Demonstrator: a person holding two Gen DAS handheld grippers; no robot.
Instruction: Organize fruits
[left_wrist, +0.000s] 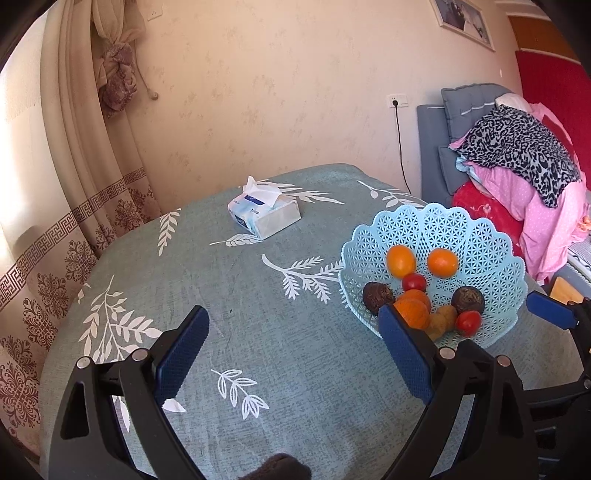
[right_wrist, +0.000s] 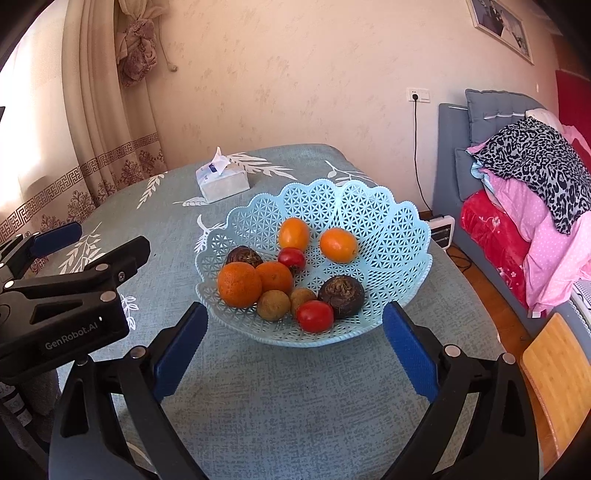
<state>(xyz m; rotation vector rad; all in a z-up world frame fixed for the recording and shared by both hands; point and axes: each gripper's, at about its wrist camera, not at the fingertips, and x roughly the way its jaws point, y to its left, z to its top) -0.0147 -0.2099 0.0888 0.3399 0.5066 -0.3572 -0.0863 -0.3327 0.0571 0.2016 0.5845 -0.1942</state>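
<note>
A light blue lattice basket (right_wrist: 332, 192) stands on the table and holds all the fruit in view. Inside lie two oranges (right_wrist: 239, 284), two small oval orange fruits (right_wrist: 338, 244), two red tomatoes (right_wrist: 314, 316), two dark round fruits (right_wrist: 341, 295) and two brown longans (right_wrist: 273, 305). My right gripper (right_wrist: 295, 306) is open just before the basket's near rim, with nothing between its blue pads. My left gripper (left_wrist: 293, 310) is open over bare cloth, left of the basket (left_wrist: 443, 216). Its right finger (left_wrist: 402, 347) hides part of an orange (left_wrist: 413, 312).
The table wears a grey-green cloth with white leaves (left_wrist: 306, 277). A tissue pack (left_wrist: 264, 216) lies at the far side. A curtain (left_wrist: 55, 221) hangs on the left; a bed piled with bedding (right_wrist: 535, 206) and a wooden chair seat (right_wrist: 557, 373) are on the right.
</note>
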